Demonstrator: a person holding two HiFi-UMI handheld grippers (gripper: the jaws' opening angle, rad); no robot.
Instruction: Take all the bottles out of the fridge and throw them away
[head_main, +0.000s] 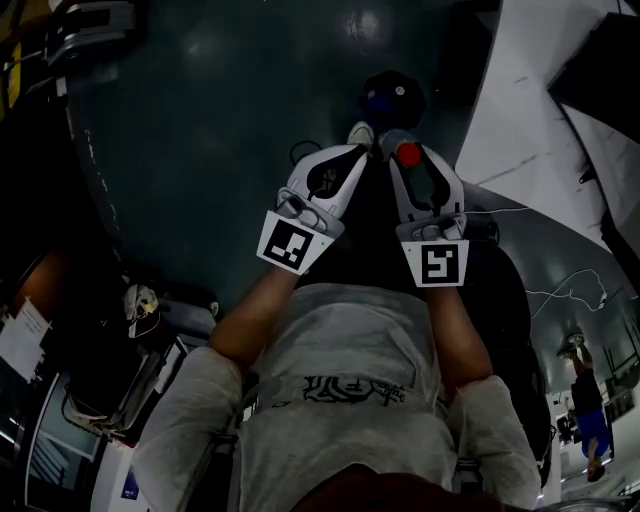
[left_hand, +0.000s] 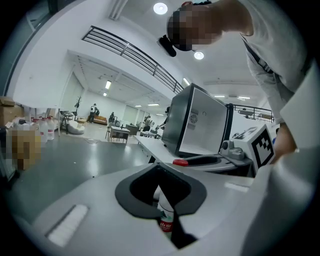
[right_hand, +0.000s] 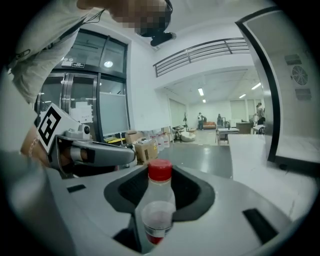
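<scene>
Evidently the carrying step is in hand: the left gripper (head_main: 340, 170) pinches a labelled bottle (left_hand: 165, 216) and the right gripper (head_main: 418, 178) clamps a red-capped bottle (right_hand: 159, 197). Both are held low over the floor (head_main: 220, 130), clear of the fridge (left_hand: 192, 125) on its table (left_hand: 150, 145). The next move calls for finding a bin and releasing over it. None shows clearly, though a dark round object (head_main: 393, 97) lies ahead.

Clear bottle (right_hand: 156, 205), red cap, upright, clamped in right gripper (head_main: 404, 150); second bottle (left_hand: 164, 212), red-green label, clamped in left gripper (head_main: 352, 150).
</scene>
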